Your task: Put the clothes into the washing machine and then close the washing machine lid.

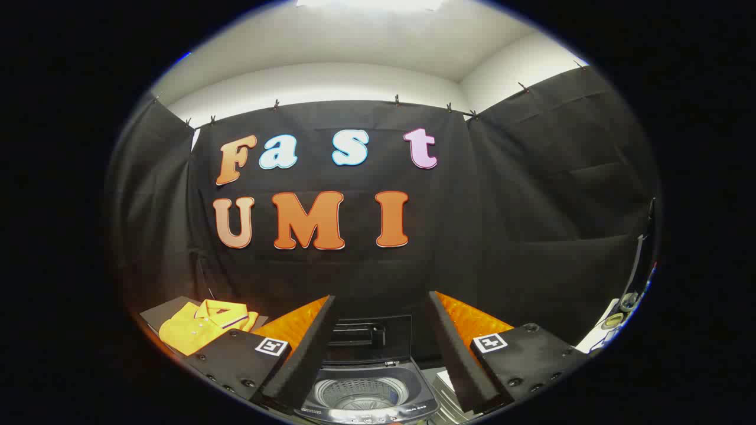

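Observation:
A small top-loading washing machine (366, 395) stands just ahead of me, between my two fingers, with its drum (361, 394) showing bare metal. Its lid (369, 336) is raised upright behind the drum. A folded yellow polo shirt (204, 324) lies on a dark board (158, 316) to the left, beyond my left finger. My gripper (383, 330) is open, its fingers spread wide on either side of the machine, with nothing between them but air.
The black cloth wall closes the booth behind the machine and on both sides. At the far right, past my right finger, some small round items sit on a white surface (596, 336).

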`<state>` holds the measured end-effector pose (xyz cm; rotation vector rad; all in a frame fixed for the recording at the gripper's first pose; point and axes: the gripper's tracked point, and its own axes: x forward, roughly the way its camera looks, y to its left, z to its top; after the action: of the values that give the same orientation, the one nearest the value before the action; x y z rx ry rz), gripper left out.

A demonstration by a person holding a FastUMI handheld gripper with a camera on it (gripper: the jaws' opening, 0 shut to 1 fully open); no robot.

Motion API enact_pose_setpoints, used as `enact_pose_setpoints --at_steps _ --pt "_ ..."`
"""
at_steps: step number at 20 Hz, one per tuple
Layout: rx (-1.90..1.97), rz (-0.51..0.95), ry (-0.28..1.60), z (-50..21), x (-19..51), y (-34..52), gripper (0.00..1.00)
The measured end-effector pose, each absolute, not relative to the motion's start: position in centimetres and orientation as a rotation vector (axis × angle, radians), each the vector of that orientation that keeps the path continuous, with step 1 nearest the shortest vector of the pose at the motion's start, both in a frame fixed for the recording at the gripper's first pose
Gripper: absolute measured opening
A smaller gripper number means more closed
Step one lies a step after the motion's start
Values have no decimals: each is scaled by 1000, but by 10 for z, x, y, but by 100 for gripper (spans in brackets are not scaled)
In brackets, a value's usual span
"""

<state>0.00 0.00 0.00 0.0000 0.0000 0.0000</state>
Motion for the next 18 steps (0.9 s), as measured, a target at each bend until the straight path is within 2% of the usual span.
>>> enact_pose_setpoints --at_steps 18 --pt "7 5 13 -3 10 18 98"
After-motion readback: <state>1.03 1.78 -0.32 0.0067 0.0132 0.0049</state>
